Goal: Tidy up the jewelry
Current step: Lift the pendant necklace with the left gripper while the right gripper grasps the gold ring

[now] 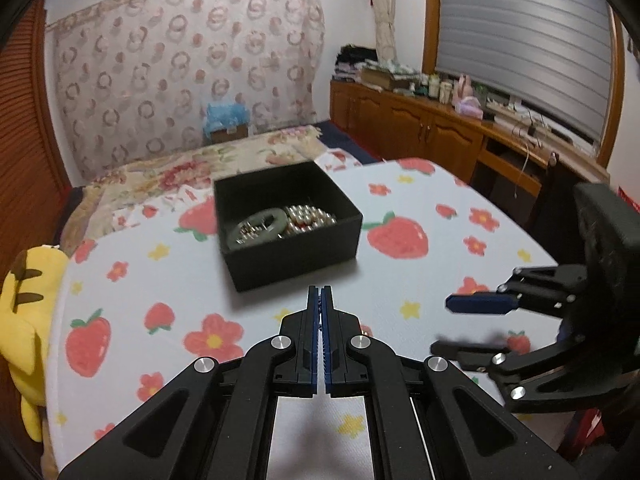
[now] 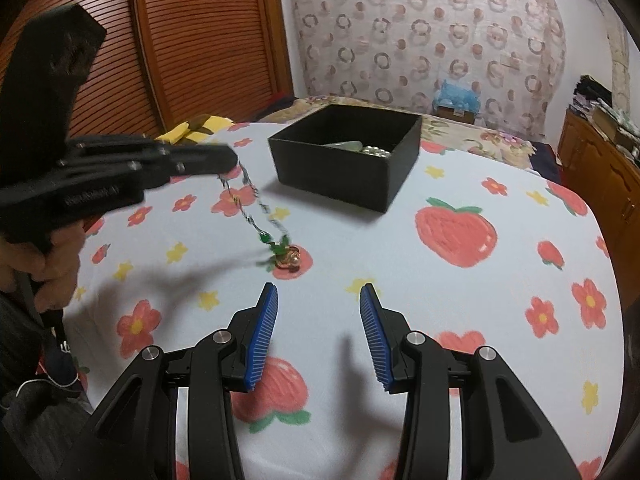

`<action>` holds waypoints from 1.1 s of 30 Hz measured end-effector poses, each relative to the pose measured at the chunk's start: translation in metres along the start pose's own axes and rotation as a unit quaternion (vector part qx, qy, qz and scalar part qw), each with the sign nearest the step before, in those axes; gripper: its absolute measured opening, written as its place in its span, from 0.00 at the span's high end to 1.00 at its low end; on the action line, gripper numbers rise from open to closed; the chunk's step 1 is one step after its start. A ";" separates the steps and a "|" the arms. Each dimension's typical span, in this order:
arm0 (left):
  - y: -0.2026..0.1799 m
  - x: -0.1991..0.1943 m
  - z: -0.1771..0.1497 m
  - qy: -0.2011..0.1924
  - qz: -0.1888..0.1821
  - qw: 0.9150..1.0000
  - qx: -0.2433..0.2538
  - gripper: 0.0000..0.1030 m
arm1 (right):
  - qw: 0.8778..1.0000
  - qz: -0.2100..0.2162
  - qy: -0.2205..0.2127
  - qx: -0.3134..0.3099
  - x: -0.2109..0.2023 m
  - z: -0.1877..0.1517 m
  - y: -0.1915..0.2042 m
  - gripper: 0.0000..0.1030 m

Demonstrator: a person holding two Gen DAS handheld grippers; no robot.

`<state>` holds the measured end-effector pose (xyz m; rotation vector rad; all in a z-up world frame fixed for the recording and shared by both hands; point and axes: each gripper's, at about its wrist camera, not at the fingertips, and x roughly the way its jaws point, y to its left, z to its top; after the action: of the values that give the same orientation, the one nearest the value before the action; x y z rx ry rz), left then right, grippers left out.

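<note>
My left gripper (image 1: pixel 320 294) is shut on a thin chain necklace (image 2: pixel 250 208); in the right wrist view the left gripper (image 2: pixel 230 158) holds the chain's top, and it hangs down to a green and copper pendant (image 2: pixel 288 258) that touches the tablecloth. A black open box (image 1: pixel 286 224) stands ahead and holds a green bangle (image 1: pixel 258 228) and pearl beads (image 1: pixel 310 218); the box also shows in the right wrist view (image 2: pixel 348 168). My right gripper (image 2: pixel 318 300) is open and empty just short of the pendant, and it shows at the right of the left wrist view (image 1: pixel 442 324).
The table wears a white cloth (image 2: pixel 440 320) printed with strawberries and flowers. A yellow plush toy (image 1: pixel 24 320) lies off the table's left edge. A bed (image 1: pixel 192 168) lies behind the table and a wooden cabinet (image 1: pixel 420 128) at the right.
</note>
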<state>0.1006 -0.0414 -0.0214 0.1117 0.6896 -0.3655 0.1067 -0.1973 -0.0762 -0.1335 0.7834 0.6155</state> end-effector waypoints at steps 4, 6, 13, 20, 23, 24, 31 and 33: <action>0.005 -0.010 0.005 -0.014 0.004 1.000 -0.004 0.99 | 1.000 0.008 0.010 -0.018 0.010 0.007 0.008 0.56; 0.008 -0.015 0.006 -0.019 0.007 1.000 -0.006 0.99 | 0.999 0.012 0.016 -0.026 0.016 0.013 0.012 0.56; 0.019 -0.021 0.002 -0.023 0.011 1.000 -0.016 0.99 | 0.997 0.002 0.043 -0.063 0.043 0.028 0.024 0.56; 0.028 -0.023 -0.001 -0.023 0.016 0.999 -0.023 0.99 | 0.994 -0.003 0.067 -0.084 0.061 0.033 0.031 0.56; 0.029 -0.024 -0.001 -0.023 0.017 0.999 -0.023 0.99 | 0.994 -0.005 0.070 -0.082 0.064 0.033 0.030 0.60; 0.029 -0.024 -0.001 -0.024 0.017 0.999 -0.023 0.99 | 0.994 -0.005 0.071 -0.082 0.065 0.032 0.029 0.62; 0.033 -0.030 0.008 -0.028 0.023 0.999 -0.016 0.99 | 0.993 0.002 0.069 -0.095 0.062 0.030 0.030 0.79; 0.034 -0.032 0.013 -0.031 0.026 0.999 -0.013 0.99 | 0.993 0.002 0.066 -0.097 0.060 0.032 0.028 0.79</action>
<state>0.0979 -0.0033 0.0084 0.0942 0.6293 -0.3085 0.1431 -0.1358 -0.0925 -0.3541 0.8506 0.6914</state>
